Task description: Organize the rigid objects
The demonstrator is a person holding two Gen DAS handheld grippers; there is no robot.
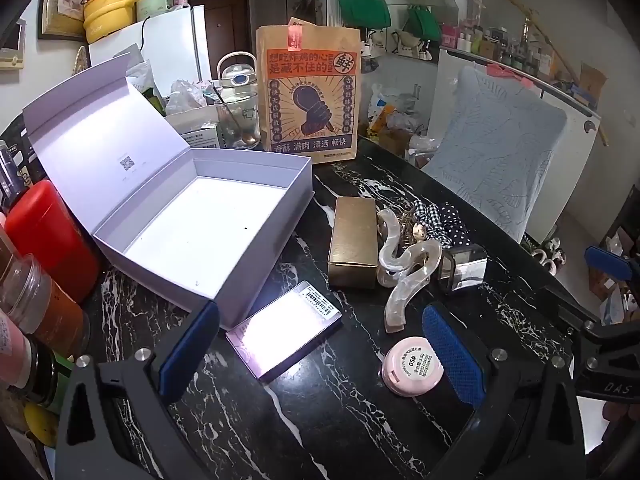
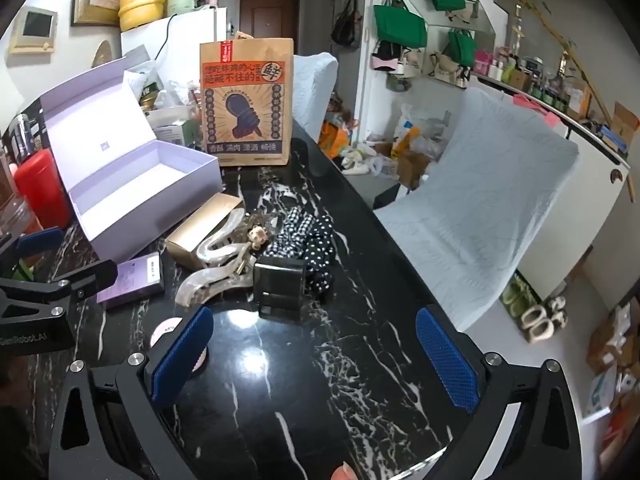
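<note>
Between the left tongs point(image 1: 320, 354) — flat purple box point(image 1: 285, 336), pink compact point(image 1: 412, 370)

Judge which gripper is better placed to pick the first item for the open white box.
Left. The left gripper is open with the flat lilac box between its fingers, right beside the white box. The right gripper is open over bare tabletop.

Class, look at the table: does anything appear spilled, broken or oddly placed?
Nothing is spilled or visibly broken. The white box stands open and empty, while the gold box, hair clip and pink compact lie scattered beside it.
</note>
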